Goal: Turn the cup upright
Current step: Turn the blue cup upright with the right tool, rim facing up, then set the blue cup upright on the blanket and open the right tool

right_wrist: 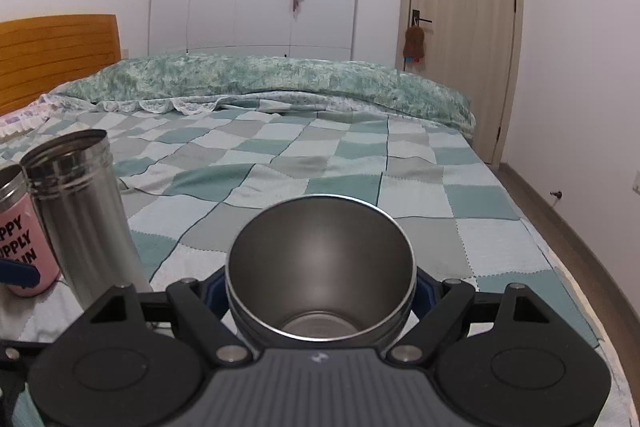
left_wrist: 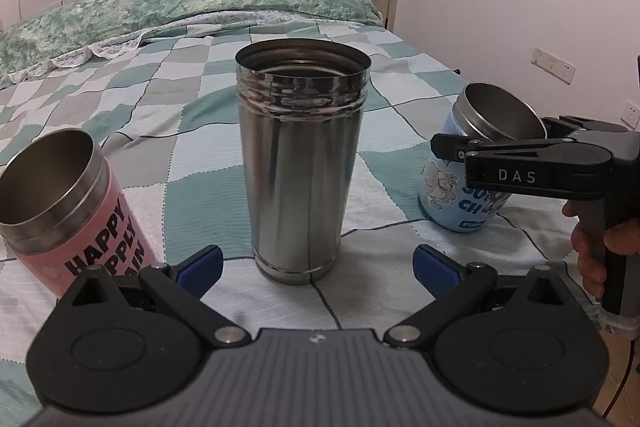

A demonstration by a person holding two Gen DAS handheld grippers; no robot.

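Observation:
A tall steel cup (left_wrist: 298,163) stands upright on the checked bedspread (left_wrist: 192,115), just beyond my open, empty left gripper (left_wrist: 316,261). A pink cup (left_wrist: 68,211) reading HAPPY stands mouth up, leaning a little, at the left. My right gripper (left_wrist: 448,147) is shut on a blue cartoon cup (left_wrist: 468,195) at the right, mouth up and tilted, its base near the bedspread. In the right wrist view the blue cup's steel mouth (right_wrist: 320,267) fills the space between the jaws of the right gripper (right_wrist: 320,291); the steel cup (right_wrist: 80,215) and pink cup (right_wrist: 20,235) stand at the left.
A green quilt (right_wrist: 272,83) lies rolled across the far side of the bed. A wooden headboard (right_wrist: 56,55) is at the far left. The bed's right edge (right_wrist: 568,279) drops to the floor by the wall. Wardrobe doors and a room door stand behind.

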